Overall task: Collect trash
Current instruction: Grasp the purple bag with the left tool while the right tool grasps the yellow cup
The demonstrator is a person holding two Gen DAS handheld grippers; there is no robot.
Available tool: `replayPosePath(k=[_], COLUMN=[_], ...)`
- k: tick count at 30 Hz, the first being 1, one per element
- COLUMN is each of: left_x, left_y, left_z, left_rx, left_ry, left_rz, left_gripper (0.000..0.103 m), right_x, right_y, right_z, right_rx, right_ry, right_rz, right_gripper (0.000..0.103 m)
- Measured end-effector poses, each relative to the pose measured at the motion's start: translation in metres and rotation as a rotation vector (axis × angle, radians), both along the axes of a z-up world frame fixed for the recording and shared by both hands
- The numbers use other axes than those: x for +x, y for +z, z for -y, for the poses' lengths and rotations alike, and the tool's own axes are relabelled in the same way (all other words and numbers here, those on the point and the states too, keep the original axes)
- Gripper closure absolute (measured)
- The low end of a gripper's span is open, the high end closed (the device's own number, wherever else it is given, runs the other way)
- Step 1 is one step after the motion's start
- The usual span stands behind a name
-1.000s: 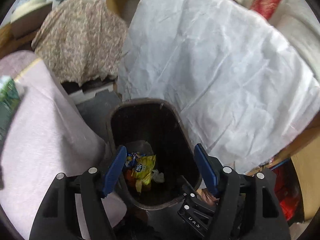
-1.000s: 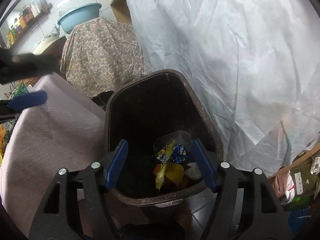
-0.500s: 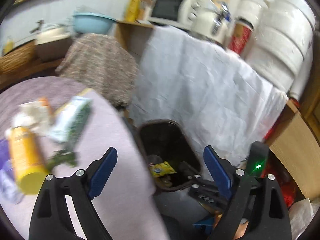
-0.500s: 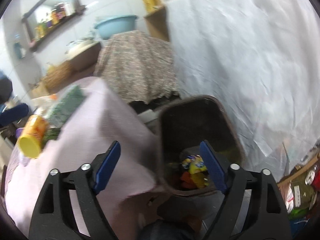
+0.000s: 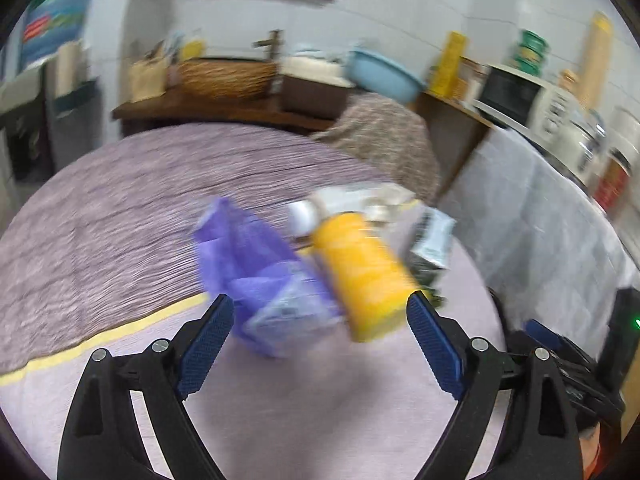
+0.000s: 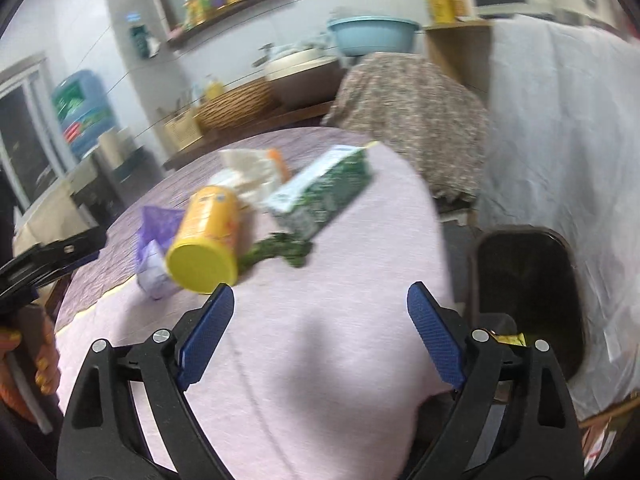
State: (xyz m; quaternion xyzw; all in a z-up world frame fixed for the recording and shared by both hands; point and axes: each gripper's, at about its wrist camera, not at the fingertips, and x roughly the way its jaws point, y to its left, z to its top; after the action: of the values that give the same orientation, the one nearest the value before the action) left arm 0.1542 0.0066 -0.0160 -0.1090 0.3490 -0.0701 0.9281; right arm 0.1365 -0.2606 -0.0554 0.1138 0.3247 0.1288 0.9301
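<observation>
The trash lies clustered near the surface's far edge: a yellow canister (image 5: 366, 276) on its side, touching a purple bag (image 5: 256, 268), with a green packet (image 6: 320, 196) just beside (all blurred). The dark bin (image 6: 528, 300) stands off the surface's right edge. Left tongs (image 5: 318, 336) gape wide and empty, angled downward; right tongs (image 6: 318, 336) are opening, nothing between them.

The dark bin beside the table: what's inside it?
In the right wrist view, the bin looks mostly dark inside. Only a scrap of yellow wrapper shows at its near edge. The right gripper covers the rest of the bottom.
</observation>
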Motion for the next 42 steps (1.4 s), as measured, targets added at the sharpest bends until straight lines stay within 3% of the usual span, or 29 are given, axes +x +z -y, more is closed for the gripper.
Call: replayPosePath(k=[3, 7, 11, 14, 16, 21, 25, 31, 37, 39, 41, 42], left_x=[0.015, 0.045, 0.061, 0.07, 0.072, 0.068, 0.057, 0.037, 0.026, 0.022, 0.019, 0.018], left_y=[-0.015, -0.036, -0.048, -0.056, -0.059, -0.059, -0.05, -0.033, -0.03, -0.029, -0.027, -0.027], left_z=[-0.037, -0.061, -0.069, -0.069, -0.073, -0.075, -0.079, -0.09, -0.099, -0.099, -0.099, -0.1], left_rx=[-0.093, -0.215, -0.284, -0.317, -0.314, -0.319, -0.297, -0.265, -0.268, -0.262, -0.248, -0.248], left_ry=[0.064, 0.065, 0.057, 0.03, 0.03, 0.027, 0.024, 0.033, 0.036, 0.033, 0.037, 0.037], left_rz=[-0.068, -0.178, -0.231, -0.259, -0.264, -0.252, -0.21, -0.147, -0.138, -0.132, -0.124, -0.124], left_gripper=[0.026, 0.038, 0.04, 0.051, 0.066, 0.092, 0.096, 0.099, 0.099, 0.099, 0.099, 0.099], right_x=[-0.002, -0.001, 0.002, 0.01, 0.018, 0.049, 0.079, 0.121, 0.147, 0.15, 0.151, 0.15], right_y=[0.003, 0.01, 0.02, 0.026, 0.03, 0.036, 0.035, 0.023, 0.006, 0.001, -0.002, -0.002], right_z=[-0.017, -0.04, -0.054, -0.062, -0.071, -0.092, -0.113, -0.15, -0.172, -0.176, -0.175, -0.174], right_rx=[-0.019, -0.059, -0.09, -0.095, -0.112, -0.094, -0.093, -0.253, -0.359, -0.387, -0.387, -0.383], right_ry=[0.027, 0.067, 0.106, 0.134, 0.163, 0.252, 0.302, 0.333, 0.33, 0.334, 0.326, 0.326], right_rz=[0.01, 0.028, 0.051, 0.054, 0.046, -0.003, -0.074, -0.179, -0.27, -0.291, -0.3, -0.301], right_gripper=[0.015, 0.015, 0.015, 0.015, 0.015, 0.015, 0.015, 0.015, 0.015, 0.019, 0.035, 0.035])
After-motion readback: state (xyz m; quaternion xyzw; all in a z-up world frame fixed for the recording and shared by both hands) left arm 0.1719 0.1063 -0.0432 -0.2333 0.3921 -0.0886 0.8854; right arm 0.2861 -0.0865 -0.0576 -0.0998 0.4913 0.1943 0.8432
